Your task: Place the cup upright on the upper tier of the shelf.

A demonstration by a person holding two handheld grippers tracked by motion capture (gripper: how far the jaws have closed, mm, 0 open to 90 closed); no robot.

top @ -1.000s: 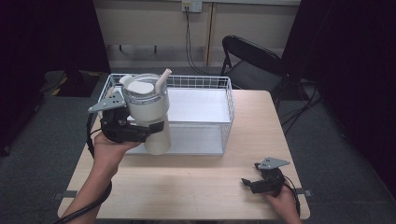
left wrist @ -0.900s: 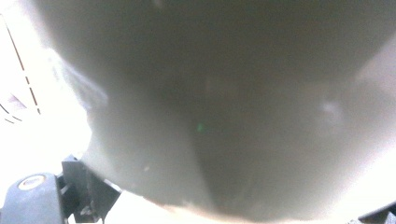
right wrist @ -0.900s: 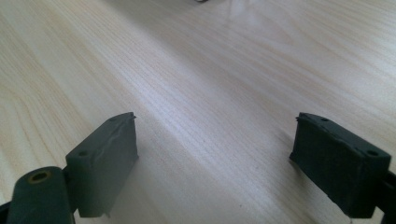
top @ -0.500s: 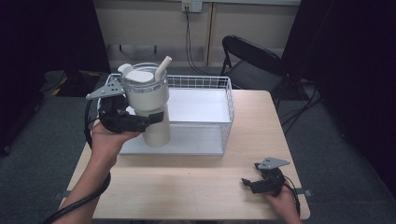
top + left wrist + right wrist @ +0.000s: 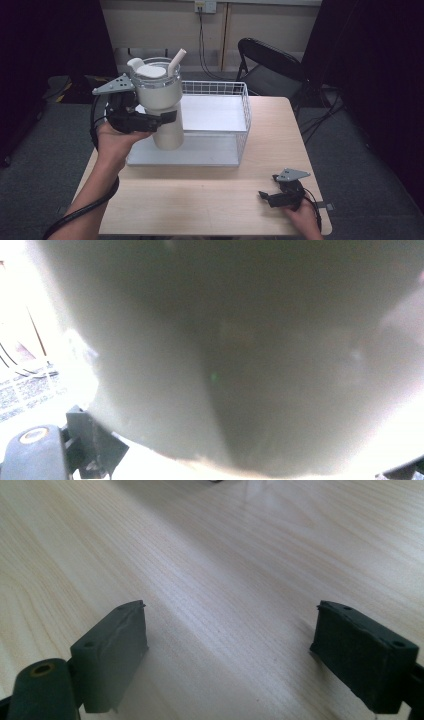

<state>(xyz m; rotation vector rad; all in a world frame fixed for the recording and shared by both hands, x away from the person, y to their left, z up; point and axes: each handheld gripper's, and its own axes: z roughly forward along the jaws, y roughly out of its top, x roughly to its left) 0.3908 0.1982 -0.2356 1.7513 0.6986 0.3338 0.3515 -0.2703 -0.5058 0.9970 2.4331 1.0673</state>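
White tumbler (image 5: 162,107), w/ lid and straw, now held clear of the wire basket (image 5: 240,107): a sec ago it sat lower, against the basket's left end; it has since risen and shifted left. Left claw (image 5: 150,120) clamped on tumbler's body, approx. mid-height; tumbler upright, over the basket's left-front corner. Left gripper view: tumbler wall (image 5: 225,365) pressed close. Right claw (image 5: 270,197) rests on bench (image 5: 210,200) near front-right edge, jaws spread, nothing between them. Judgement: lift-out done; set-down on bench likely next.
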